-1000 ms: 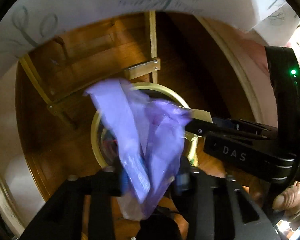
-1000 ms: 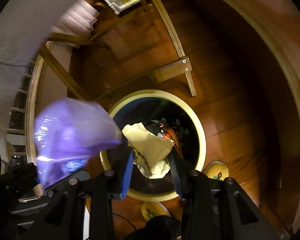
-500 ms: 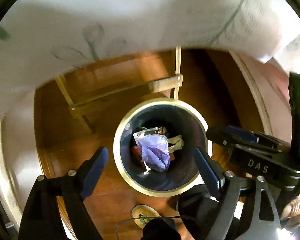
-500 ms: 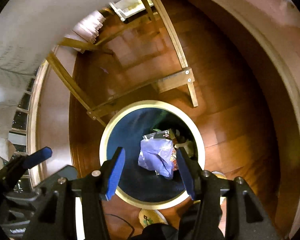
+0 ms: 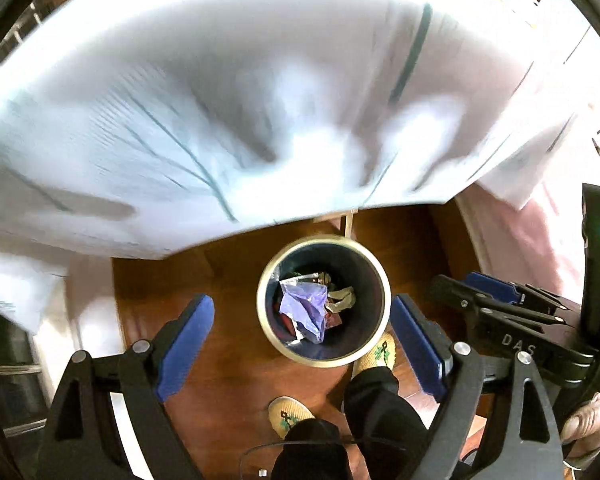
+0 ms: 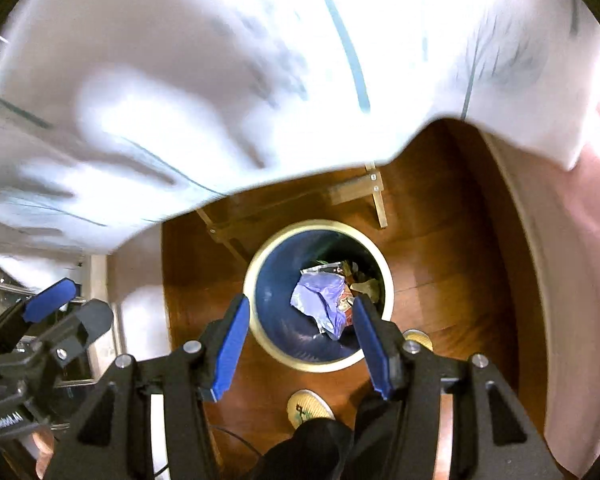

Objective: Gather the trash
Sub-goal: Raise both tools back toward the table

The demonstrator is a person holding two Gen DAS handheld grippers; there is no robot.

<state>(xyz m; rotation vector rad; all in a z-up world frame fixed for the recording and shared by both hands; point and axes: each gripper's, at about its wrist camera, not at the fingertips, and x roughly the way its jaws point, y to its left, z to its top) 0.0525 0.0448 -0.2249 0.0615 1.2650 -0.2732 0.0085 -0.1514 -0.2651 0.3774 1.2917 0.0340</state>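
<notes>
A round dark-blue trash bin with a cream rim (image 5: 385, 292) (image 6: 250, 280) stands on the wooden floor below both grippers. Inside lie a crumpled purple plastic bag (image 5: 304, 310) (image 6: 320, 300), a yellowish paper wad (image 5: 344, 298) (image 6: 364, 286) and other wrappers. My left gripper (image 5: 302, 340) is open and empty, high above the bin. My right gripper (image 6: 300, 344) is open and empty too, also above the bin. The right gripper shows at the right of the left wrist view (image 5: 500, 304); the left gripper shows at the left of the right wrist view (image 6: 52, 312).
A white tablecloth with thin green lines (image 5: 260, 100) (image 6: 220, 80) hangs over the upper half of both views. A wooden table frame (image 6: 356, 192) stands behind the bin. The person's slippered feet (image 5: 380, 354) (image 6: 310, 406) stand beside the bin.
Both grippers opened and dropped their loads: the purple bag and the yellowish paper now lie in the bin. Both grippers have since risen, and the tablecloth fills more of the views.
</notes>
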